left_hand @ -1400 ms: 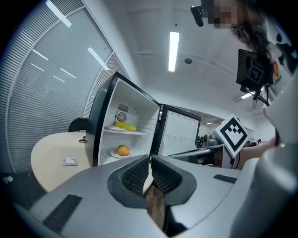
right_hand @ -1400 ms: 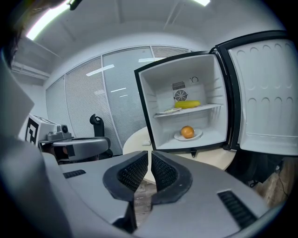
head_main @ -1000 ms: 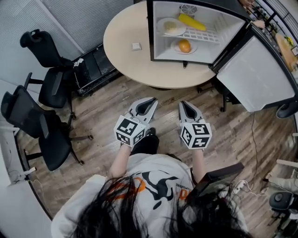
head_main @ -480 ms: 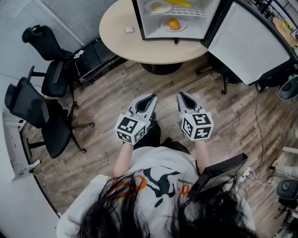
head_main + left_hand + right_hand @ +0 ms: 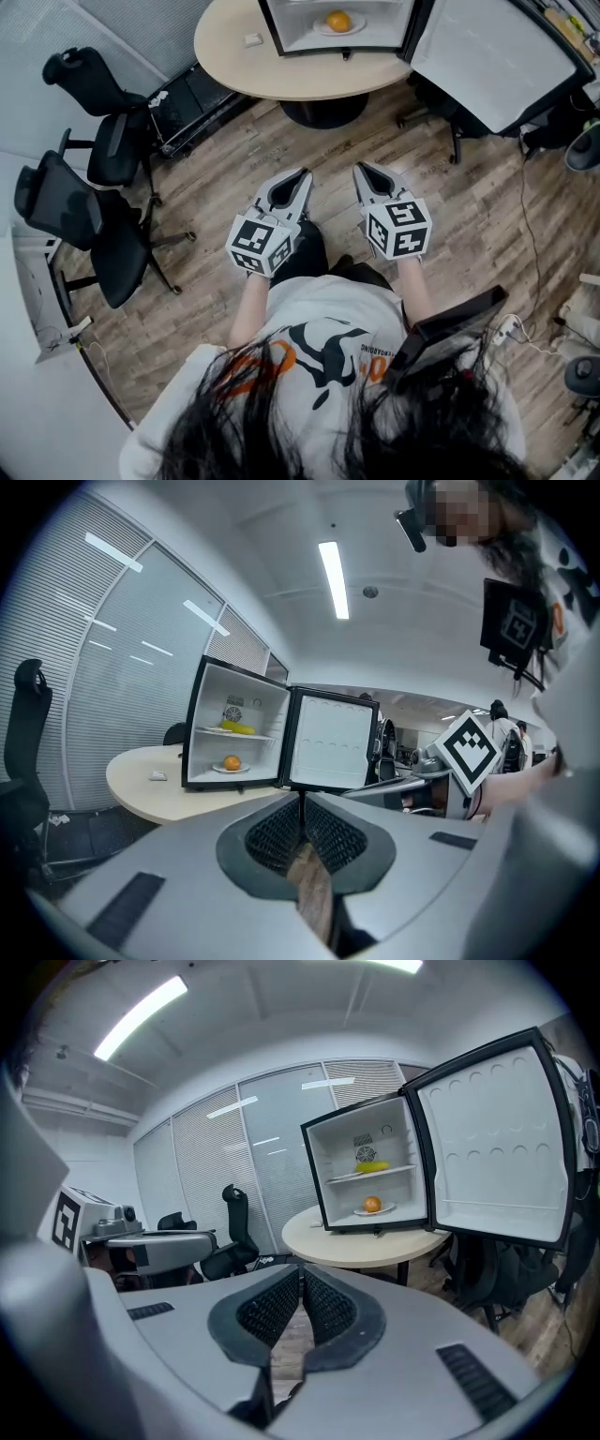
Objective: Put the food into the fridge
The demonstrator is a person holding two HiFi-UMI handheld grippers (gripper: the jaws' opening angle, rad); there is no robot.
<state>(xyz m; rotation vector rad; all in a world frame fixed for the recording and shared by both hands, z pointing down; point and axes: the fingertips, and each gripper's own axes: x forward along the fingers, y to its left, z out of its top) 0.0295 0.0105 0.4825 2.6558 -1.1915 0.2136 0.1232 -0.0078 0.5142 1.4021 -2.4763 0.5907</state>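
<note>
You stand well back from the round table (image 5: pixel 246 67), both grippers held low and close to your body over the wood floor (image 5: pixel 234 178), pointing toward the far side of the room. The left gripper (image 5: pixel 302 177) has its jaws pressed together with nothing between them; only floorboards show behind the pads in the left gripper view. The right gripper (image 5: pixel 360 170) is likewise fully closed and empty, its pads meeting at the tips. The two sit side by side, near each other but not touching.

The food is already inside the small fridge (image 5: pixel 268 28), which stands on the far part of the table. An orange (image 5: pixel 338 21) rests on a plate (image 5: pixel 322 28) on the lower level, and a long yellow piece of food (image 5: pixel 239 728), too small to name surely, lies on the shelf above it. The fridge door (image 5: pixel 492 52) hangs wide open to the right.

With both grippers empty and well apart from the fridge, the loading itself looks finished. The low, drawn-in hold reads as a resting pose rather than a reach. A small white object (image 5: pixel 251 39) lies on the table left of the fridge, and office chairs (image 5: pixel 103 155) stand at the left.
</note>
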